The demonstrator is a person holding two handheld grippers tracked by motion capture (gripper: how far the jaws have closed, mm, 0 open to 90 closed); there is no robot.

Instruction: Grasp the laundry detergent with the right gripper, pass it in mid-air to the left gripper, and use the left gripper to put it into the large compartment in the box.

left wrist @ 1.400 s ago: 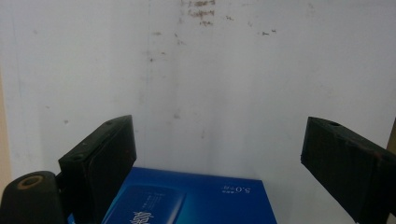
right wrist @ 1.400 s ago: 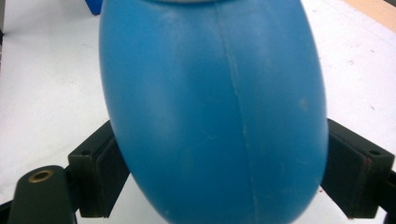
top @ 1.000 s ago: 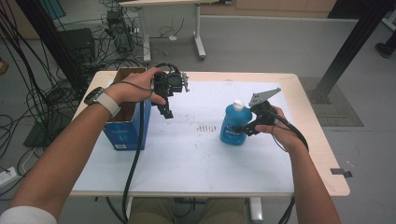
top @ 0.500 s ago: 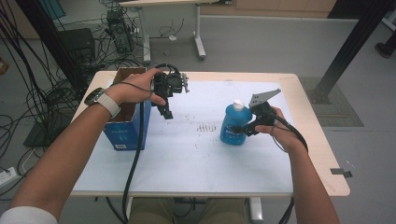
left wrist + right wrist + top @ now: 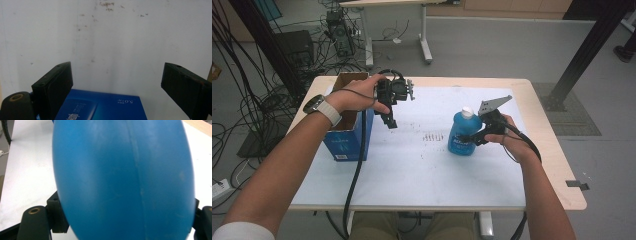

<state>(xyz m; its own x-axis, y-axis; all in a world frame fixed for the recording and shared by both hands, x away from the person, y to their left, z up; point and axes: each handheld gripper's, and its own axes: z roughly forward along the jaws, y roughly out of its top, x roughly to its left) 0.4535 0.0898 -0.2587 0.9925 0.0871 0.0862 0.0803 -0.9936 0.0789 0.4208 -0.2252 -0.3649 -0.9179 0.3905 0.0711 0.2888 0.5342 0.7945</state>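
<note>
A blue plastic bottle (image 5: 460, 134) with a white cap stands upright on the white table (image 5: 412, 170), right of centre. My right gripper (image 5: 471, 138) reaches it from the right. Its jaws have just been closing, with the bottle's rounded body (image 5: 125, 180) between them and pressing on both pads. My left gripper (image 5: 390, 121) hangs open above the table's left side, pointing down beside a blue box (image 5: 346, 140). Between its wide-apart jaws (image 5: 117, 82) there is nothing, and the box's printed blue face (image 5: 100, 105) lies just below them.
The blue box has an open cardboard top and stands at the table's left edge. Small dark specks (image 5: 432, 136) mark the table between box and bottle. Cables trail from both grippers toward the front edge. Behind the table are floor cables and another desk's legs (image 5: 424, 35).
</note>
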